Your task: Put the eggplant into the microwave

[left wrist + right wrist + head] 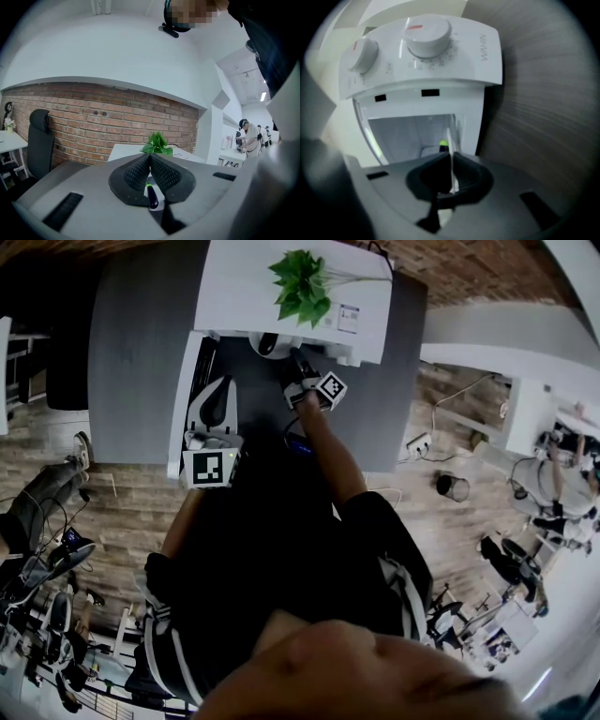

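While your right claw [450,154] pinches the eggplant [442,144], push deeper into the microwave [440,61] before opening; left claw [150,155] idle, closed.

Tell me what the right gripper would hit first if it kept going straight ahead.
Probably the eggplant, whose green tip shows just past the tips of the right gripper, inside the open microwave. Depth is unclear; beyond it stands the cavity's back wall.
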The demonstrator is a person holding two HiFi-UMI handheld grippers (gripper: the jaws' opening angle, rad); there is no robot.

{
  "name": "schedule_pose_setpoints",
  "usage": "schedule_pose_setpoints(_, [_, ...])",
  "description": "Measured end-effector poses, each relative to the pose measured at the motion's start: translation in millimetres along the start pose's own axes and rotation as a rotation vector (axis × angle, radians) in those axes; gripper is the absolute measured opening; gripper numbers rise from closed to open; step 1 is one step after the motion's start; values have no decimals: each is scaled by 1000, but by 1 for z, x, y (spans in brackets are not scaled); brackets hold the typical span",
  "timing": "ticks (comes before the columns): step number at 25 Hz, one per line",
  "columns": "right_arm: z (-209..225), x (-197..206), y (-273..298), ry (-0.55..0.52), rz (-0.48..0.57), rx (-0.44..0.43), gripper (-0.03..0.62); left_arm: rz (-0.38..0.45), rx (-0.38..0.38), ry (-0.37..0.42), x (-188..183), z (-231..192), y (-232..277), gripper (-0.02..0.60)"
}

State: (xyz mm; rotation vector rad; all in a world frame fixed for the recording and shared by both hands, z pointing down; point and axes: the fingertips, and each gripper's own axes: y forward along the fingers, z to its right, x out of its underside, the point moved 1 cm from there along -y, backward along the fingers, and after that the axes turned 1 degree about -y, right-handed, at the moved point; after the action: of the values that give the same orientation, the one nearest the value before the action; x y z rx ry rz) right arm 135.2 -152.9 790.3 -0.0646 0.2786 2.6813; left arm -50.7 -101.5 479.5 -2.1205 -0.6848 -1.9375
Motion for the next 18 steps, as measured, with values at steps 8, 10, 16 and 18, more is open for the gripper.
schedule_pose_setpoints(8, [-2, 0, 8, 15, 13, 2, 44, 8, -2, -14, -1, 0, 0, 37])
schedule_pose_setpoints(10, [-1, -1, 10, 10, 13, 6, 44, 16, -2, -8, -1, -1, 0, 37])
schedule_pose_setpoints(16, [-2, -2, 16, 21, 19, 6, 44, 4, -6, -6, 0, -3, 0, 37])
schedule_pose_setpoints(18, [-2, -3, 17, 20, 19, 8, 44, 9, -4, -4, -1, -3, 1, 37])
